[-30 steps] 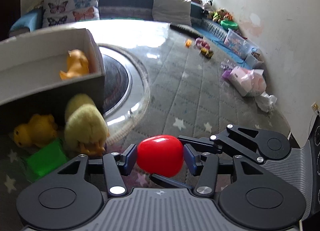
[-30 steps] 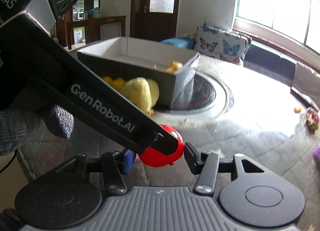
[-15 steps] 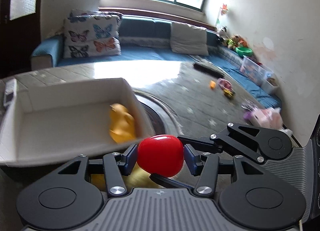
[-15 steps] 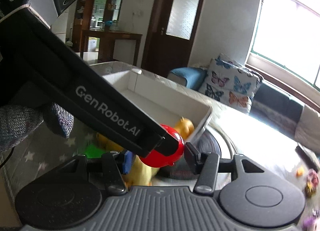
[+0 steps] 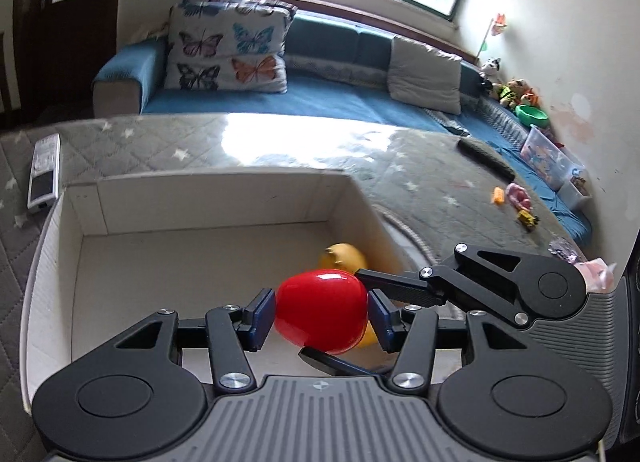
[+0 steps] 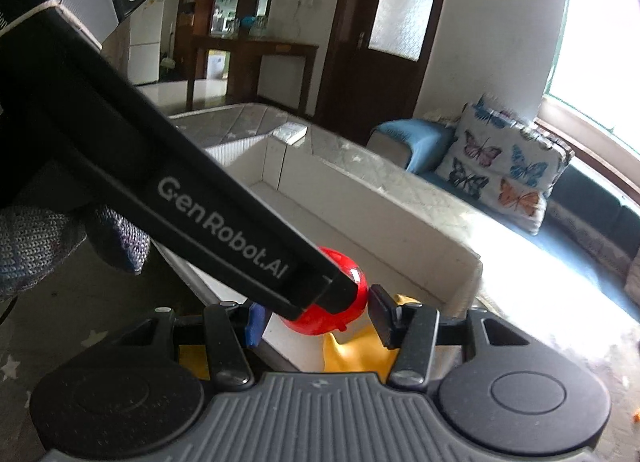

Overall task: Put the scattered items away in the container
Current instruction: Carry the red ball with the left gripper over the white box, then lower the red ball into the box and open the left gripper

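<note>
Here the red egg-shaped toy [image 5: 322,311] sat gripped between both pairs of pads: the left hand-held gripper [image 5: 322,312] clamped its sides, the right hand-held gripper [image 6: 316,312] crossing from three o'clock. The white box [image 5: 216,198] lay open directly beneath, toward twelve o'clock.

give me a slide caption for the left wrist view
Both hand-held grippers pinch a red egg-shaped toy above the white box.

Sofa [image 5: 320,102]: we see it blue, under the window.
Butterfly cushion [image 5: 228,52]: leaning on its backrest.
Remote control [image 5: 43,176]: we find it flat on the quilted mat.
</note>
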Available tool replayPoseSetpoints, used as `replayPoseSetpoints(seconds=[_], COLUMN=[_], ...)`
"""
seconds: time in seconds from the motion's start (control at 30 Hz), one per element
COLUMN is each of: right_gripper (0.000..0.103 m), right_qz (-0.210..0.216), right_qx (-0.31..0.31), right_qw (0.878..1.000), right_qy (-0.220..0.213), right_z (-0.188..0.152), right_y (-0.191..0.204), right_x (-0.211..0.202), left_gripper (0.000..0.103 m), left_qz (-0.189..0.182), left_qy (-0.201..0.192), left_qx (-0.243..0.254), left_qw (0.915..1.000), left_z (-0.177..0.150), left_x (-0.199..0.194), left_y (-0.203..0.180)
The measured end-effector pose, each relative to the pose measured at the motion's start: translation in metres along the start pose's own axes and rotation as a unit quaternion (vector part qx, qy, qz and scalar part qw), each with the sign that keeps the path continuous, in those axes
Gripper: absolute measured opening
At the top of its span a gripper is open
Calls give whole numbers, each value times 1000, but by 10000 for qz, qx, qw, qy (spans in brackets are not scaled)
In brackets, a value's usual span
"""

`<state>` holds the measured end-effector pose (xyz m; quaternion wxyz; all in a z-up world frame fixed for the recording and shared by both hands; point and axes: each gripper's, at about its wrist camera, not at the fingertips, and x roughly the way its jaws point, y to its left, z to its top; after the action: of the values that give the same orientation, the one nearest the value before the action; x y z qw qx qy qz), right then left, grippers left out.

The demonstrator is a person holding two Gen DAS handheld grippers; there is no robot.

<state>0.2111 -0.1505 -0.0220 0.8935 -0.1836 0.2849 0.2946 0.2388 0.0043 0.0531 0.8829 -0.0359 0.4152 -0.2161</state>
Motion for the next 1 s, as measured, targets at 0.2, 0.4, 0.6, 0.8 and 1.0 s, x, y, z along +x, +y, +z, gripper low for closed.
replayPoseSetpoints(seconds=[0.2, 0.4, 0.6, 0.8, 1.0], right_gripper=[53, 53, 53, 53, 53], right_qz=[238, 279, 335, 362, 392], right_qx=[121, 172, 367, 397, 530], right_qw=[9994, 9991, 9984, 9983, 9975], right_qy=[238, 266, 279, 227, 257], right_z=[-1, -1, 2, 8, 12], right_y=[-4, -7, -10, -14, -20], right_x=[31, 34, 27, 19, 17], left_gripper=[54, 54, 54, 54, 53], left_qz=[-86, -209, -242, -258, -250], left_qy=[140, 152, 159, 107, 121], left_qx=[-234, -415, -451, -470, -551], left_qw=[9996, 9988, 9986, 9985, 9981], left_z=[2, 8, 11, 14, 18], left_x=[15, 18, 19, 14, 18], left_y=[22, 32, 33, 34, 36])
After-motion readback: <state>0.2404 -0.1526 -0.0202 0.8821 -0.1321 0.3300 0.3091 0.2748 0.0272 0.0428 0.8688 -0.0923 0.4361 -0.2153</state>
